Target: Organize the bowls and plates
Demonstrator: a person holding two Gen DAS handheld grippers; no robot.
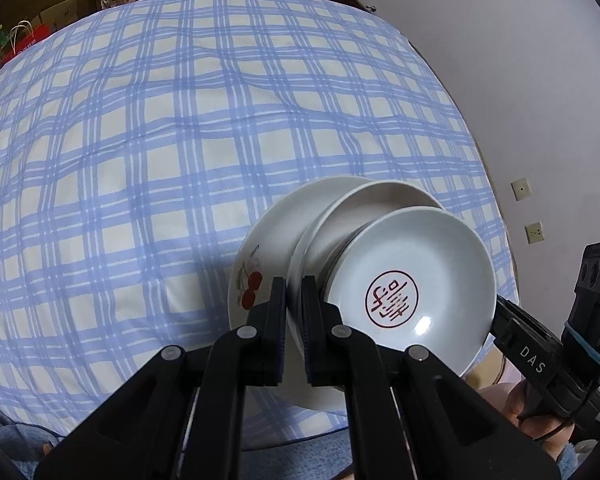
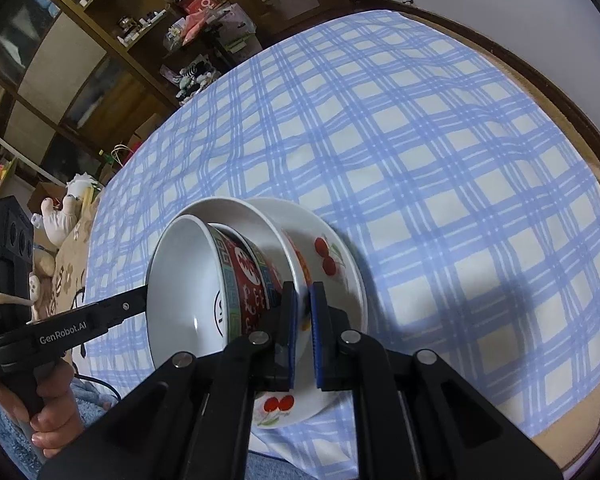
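Now stacking | left gripper (image 1: 294,292) pinches bowl rim (image 1: 300,264) | right gripper (image 2: 303,300) pinches cherry plate (image 2: 332,248) beside bowl | next: lower stack gently

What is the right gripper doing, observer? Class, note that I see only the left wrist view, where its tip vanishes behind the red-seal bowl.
Observer: The right gripper pinches the rim of the middle bowl, which sits on the cherry plate.
Operator: What is the red-seal bowl's outside like?
Observer: The red-seal bowl has a red patterned band outside, edged in teal.
Operator: Anything beside the table?
Observer: A white plush toy lies past its left edge.
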